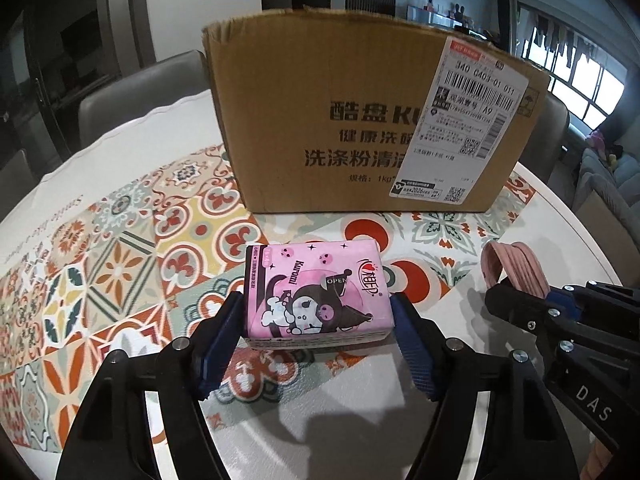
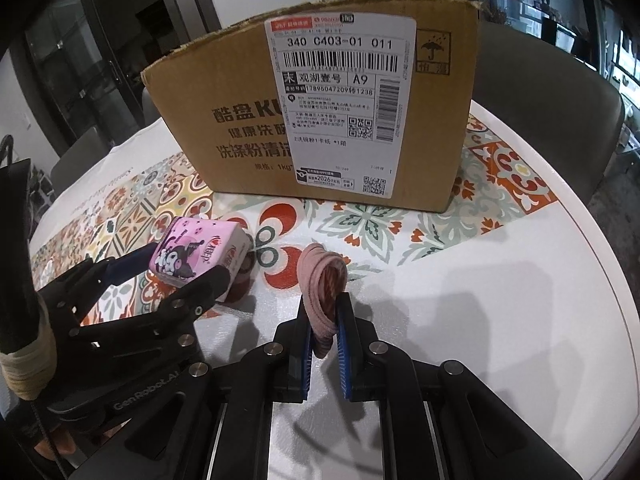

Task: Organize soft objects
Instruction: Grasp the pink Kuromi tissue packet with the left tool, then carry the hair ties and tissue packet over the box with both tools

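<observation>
Left gripper (image 1: 318,312): nearest the lens; my two blue-padded fingers are clamped on the short ends of the tissue pack, so I am grasping it across its long axis.
Table (image 2: 520,280): round and white, with a patterned tile mat over the middle; everything stands on it.
Cardboard box (image 1: 360,120): the largest thing on the mat, straight ahead of both my tools, beyond the pack and the bands. I see only its labelled front wall and ragged top rim, which stands higher than both things I hold; I cannot see inside.
Shipping label (image 2: 340,108): white, stuck on the box front toward its right end.
Tissue pack (image 1: 316,292): pink, with a cartoon print, long axis running left to right between my fingers. In the right wrist view it looks raised off the mat, though I cannot be sure from that angle.
Right gripper (image 2: 325,320): fingers pinched close on the loop of hair bands, which sticks up between the pads.
Hair bands (image 2: 322,288): a pink bundle, held above the table just right of the pack.
Deciding relation: the box lies directly forward of both tools, and I judge each load must rise over the rim. Both hands look about equally near; the pack sits left, the bands right.
</observation>
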`<state>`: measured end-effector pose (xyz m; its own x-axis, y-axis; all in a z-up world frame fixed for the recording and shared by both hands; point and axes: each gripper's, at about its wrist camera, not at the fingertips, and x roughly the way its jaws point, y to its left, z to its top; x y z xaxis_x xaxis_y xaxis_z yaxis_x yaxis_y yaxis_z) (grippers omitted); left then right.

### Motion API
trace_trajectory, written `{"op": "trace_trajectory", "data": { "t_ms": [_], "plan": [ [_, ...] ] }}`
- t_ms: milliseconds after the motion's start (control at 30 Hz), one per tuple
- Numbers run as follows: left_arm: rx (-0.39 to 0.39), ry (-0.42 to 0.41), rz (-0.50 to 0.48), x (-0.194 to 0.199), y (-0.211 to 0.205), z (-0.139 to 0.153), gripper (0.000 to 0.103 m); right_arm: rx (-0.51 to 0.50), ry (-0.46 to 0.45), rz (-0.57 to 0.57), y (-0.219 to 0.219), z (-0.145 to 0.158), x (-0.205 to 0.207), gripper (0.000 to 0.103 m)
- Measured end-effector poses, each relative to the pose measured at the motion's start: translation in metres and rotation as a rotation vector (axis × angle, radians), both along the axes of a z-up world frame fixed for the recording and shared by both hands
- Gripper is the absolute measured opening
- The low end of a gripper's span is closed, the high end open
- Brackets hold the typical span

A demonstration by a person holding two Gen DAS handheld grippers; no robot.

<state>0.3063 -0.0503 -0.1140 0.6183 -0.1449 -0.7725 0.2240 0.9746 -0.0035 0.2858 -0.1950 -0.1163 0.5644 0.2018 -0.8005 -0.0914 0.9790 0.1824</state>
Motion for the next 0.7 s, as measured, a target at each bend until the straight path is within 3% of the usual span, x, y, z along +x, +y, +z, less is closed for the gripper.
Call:
{"op": "trace_trajectory", "data": {
  "t_ms": [333, 700],
  "plan": [
    [-0.023, -0.042, 0.013, -0.022, 0.005, 0.029, 0.073, 0.002, -0.060, 0.004, 0.000, 0.025, -0.017, 0.012],
    [-0.022, -0.147, 0.005, -0.042, 0.006, 0.077, 0.073, 0.015, -0.144, -0.005, -0.004, 0.063, -0.033, 0.012]
  ]
}}
